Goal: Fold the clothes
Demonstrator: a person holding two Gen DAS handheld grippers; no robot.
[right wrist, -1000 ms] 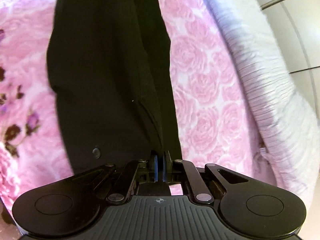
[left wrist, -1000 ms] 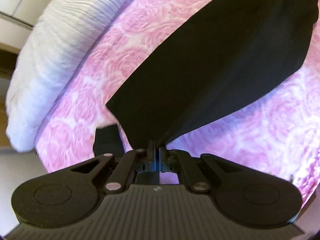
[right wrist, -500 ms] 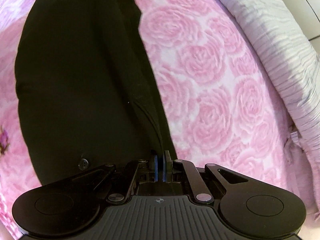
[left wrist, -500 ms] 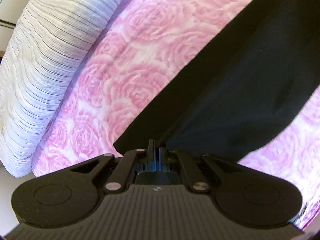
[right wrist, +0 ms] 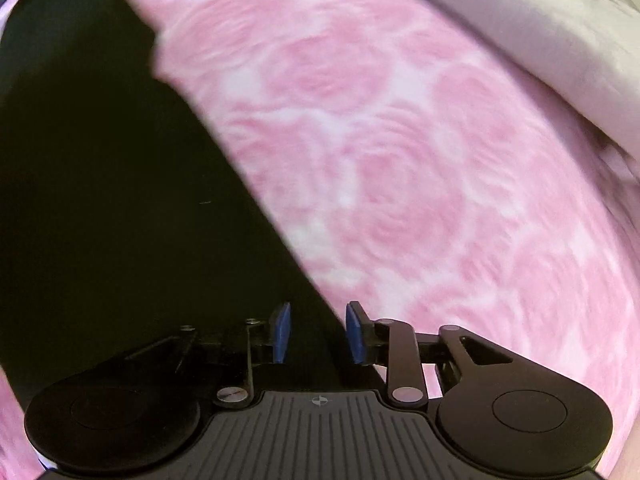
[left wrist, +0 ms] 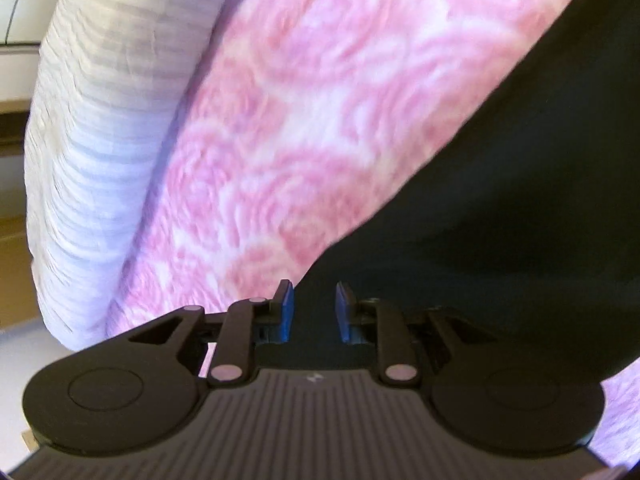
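Note:
A black garment [left wrist: 500,200] lies on the pink rose-patterned bedspread [left wrist: 304,128], filling the right of the left wrist view. My left gripper [left wrist: 311,308] hangs close over the garment's edge, its jaws opening, the blue pads [left wrist: 285,312] apart and not pressing on the cloth below the gap. In the right wrist view the same garment [right wrist: 120,208] fills the left side. My right gripper [right wrist: 318,330] is also opening low over the garment's edge, pads [right wrist: 356,334] clear of the fabric, pink bedspread [right wrist: 400,168] to its right.
A white ribbed blanket [left wrist: 92,152] runs along the bed's left side in the left wrist view, with wall and floor beyond it. The same pale blanket [right wrist: 540,28] crosses the upper right of the right wrist view.
Both grippers came down close to the bed with the garment, then parted their pads and let go of the black cloth. The views are now blurred.

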